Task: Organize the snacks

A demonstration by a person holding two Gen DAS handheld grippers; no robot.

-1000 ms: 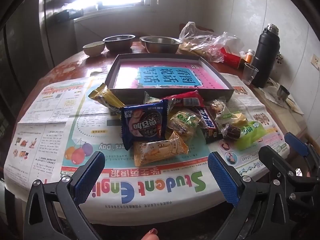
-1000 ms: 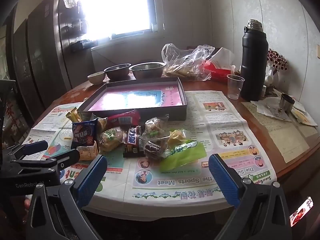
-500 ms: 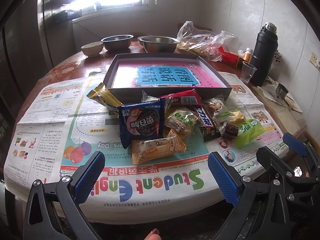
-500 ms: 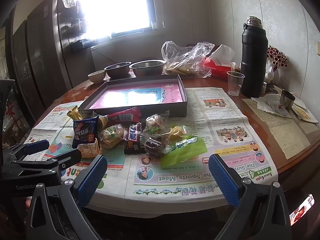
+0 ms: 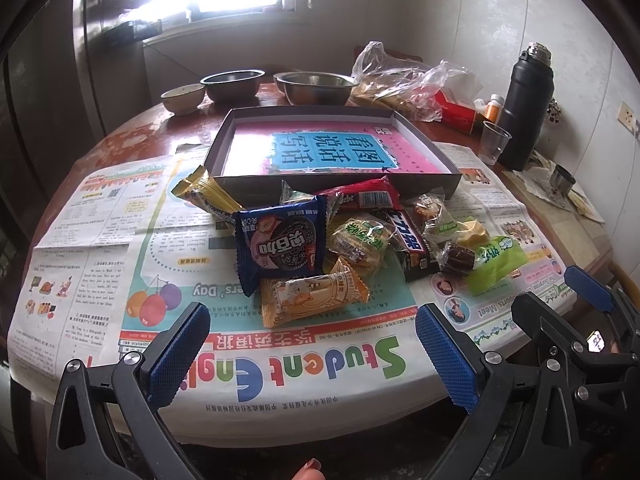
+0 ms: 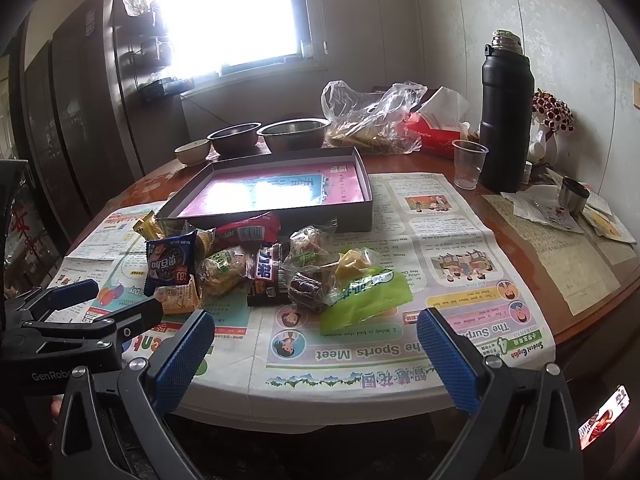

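A heap of wrapped snacks lies on newspaper in front of a shallow grey box (image 5: pixel 452 184) (image 6: pixel 370 200) with a pink and blue sheet inside. In the heap are a dark blue cookie pack (image 5: pixel 280 246) (image 6: pixel 170 264), an orange cracker pack (image 5: pixel 312 298), a black chocolate bar (image 5: pixel 412 246) (image 6: pixel 266 276), a red pack (image 5: pixel 360 196) and a green pack (image 5: pixel 496 262) (image 6: pixel 366 294). My left gripper (image 5: pixel 312 350) hangs open at the table's near edge, short of the heap. Lower right of the heap, my right gripper (image 6: pixel 314 350) (image 5: pixel 556 304) is open and holds nothing.
Behind the box stand two steel bowls (image 5: pixel 316 86), a small ceramic bowl (image 5: pixel 184 96) and a clear plastic bag of food (image 5: pixel 404 84). At the right are a black thermos (image 6: pixel 504 120), a plastic cup (image 6: pixel 468 164) and a small metal cup (image 6: pixel 572 196). The round table's rim (image 6: pixel 592 316) curves close by.
Both grippers have edged slightly forward and up toward the heap; the snacks and the box have not moved.
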